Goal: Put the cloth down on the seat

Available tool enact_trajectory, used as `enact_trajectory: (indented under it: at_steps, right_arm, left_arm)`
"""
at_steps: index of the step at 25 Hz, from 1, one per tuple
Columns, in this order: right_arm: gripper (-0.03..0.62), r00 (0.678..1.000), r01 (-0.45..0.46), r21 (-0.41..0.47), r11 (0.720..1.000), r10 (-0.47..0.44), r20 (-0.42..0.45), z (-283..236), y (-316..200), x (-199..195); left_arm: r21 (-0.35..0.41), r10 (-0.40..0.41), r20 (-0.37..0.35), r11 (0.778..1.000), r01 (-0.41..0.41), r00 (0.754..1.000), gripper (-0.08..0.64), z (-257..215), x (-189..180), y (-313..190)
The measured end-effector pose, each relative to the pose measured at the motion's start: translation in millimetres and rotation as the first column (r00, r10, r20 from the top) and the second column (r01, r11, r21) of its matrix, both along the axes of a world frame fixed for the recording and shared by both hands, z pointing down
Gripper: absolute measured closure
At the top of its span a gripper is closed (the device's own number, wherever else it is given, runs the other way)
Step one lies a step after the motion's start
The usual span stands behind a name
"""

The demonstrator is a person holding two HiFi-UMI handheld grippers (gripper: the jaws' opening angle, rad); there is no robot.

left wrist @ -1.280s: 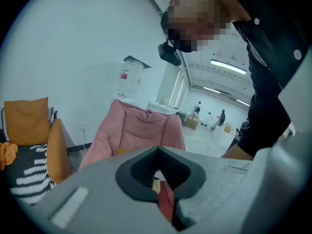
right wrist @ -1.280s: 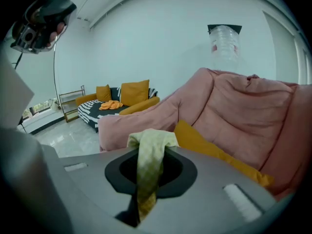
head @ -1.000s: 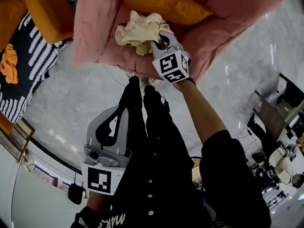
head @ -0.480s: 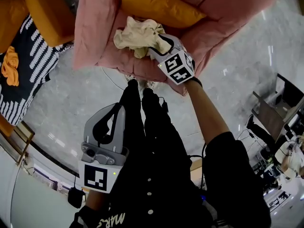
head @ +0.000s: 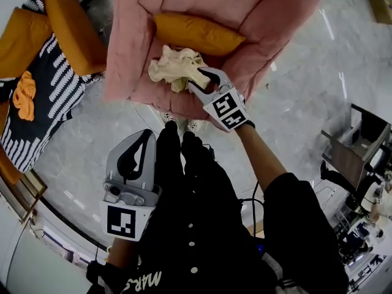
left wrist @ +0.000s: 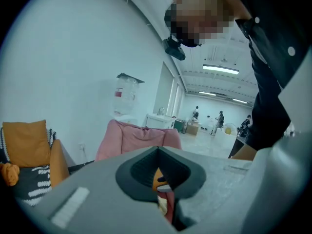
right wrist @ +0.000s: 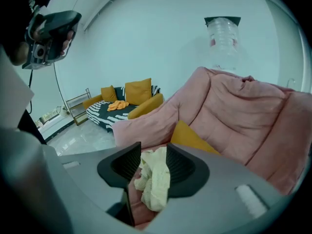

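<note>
Covering cloth edge: right gripper, jaws apart, just narrowing, empty | left gripper together

Grey marble floor, white walls, striped sofa.

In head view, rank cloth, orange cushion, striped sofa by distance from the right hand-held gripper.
Right hand-held gripper, jaws just closed partway, grips nothing.
1. Cloth, at its tips.
2. Orange cushion, behind against the backrest.
3. Striped sofa, far left.
</note>
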State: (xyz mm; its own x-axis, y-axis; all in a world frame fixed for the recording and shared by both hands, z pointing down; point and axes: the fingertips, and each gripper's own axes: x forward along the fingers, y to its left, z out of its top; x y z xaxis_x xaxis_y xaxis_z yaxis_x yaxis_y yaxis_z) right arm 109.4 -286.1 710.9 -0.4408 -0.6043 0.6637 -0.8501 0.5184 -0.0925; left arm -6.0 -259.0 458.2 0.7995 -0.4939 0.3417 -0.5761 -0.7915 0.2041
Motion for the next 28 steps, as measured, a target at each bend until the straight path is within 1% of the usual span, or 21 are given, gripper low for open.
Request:
enact_trajectory:
  at_steps: [2, 5, 7, 10, 13, 15, 17, 22, 25, 28]
  right_arm:
    - [0.442, 1.0, -0.004, 0.037, 0.999, 0.004, 0.016, -24, 3, -2]
    - [0.541, 1.0, -0.028, 0.105, 0.994, 0.026, 0.017, -63, 9, 0]
    - [0.565, 0.999, -0.053, 0.157, 0.986, 0.051, 0.016, -91, 12, 3]
    - [0.565, 0.995, -0.099, 0.224, 0.969, 0.092, 0.043, -132, 14, 9]
    - [0.565, 0.986, -0.152, 0.271, 0.95, 0.127, 0.109, -173, 16, 15]
    - [0.565, 0.979, -0.171, 0.296, 0.94, 0.128, 0.157, -202, 19, 14]
    - [0.565, 0.974, -0.185, 0.33, 0.926, 0.129, 0.186, -230, 22, 14]
    - [0.565, 0.956, -0.255, 0.42, 0.871, 0.164, 0.242, -298, 33, 24]
    - [0.565, 0.942, -0.307, 0.463, 0.831, 0.195, 0.274, -330, 40, 37]
    - [0.565, 0.921, -0.364, 0.494, 0.79, 0.225, 0.318, -357, 49, 49]
  left_arm:
    - [0.021, 0.002, -0.009, 1.0, -0.001, 1.0, 0.56, -13, 0, 1]
    - [0.052, 0.005, -0.016, 0.999, -0.004, 1.0, 0.56, -32, 0, 4]
    - [0.075, 0.007, -0.021, 0.997, -0.006, 1.0, 0.56, -45, 0, 6]
    - [0.113, 0.015, -0.028, 0.993, -0.012, 0.999, 0.56, -62, 0, 8]
    - [0.166, 0.014, -0.049, 0.986, -0.006, 0.999, 0.56, -81, 2, 7]
    - [0.195, 0.01, -0.062, 0.981, 0.002, 0.998, 0.56, -92, 2, 7]
    - [0.212, 0.008, -0.069, 0.977, 0.007, 0.998, 0.56, -99, 1, 6]
    - [0.256, 0.013, -0.084, 0.967, 0.009, 0.996, 0.56, -120, -4, 6]
    - [0.283, 0.008, -0.101, 0.959, 0.021, 0.995, 0.56, -131, -8, 2]
    - [0.3, -0.015, -0.127, 0.953, 0.053, 0.992, 0.56, -141, -14, -5]
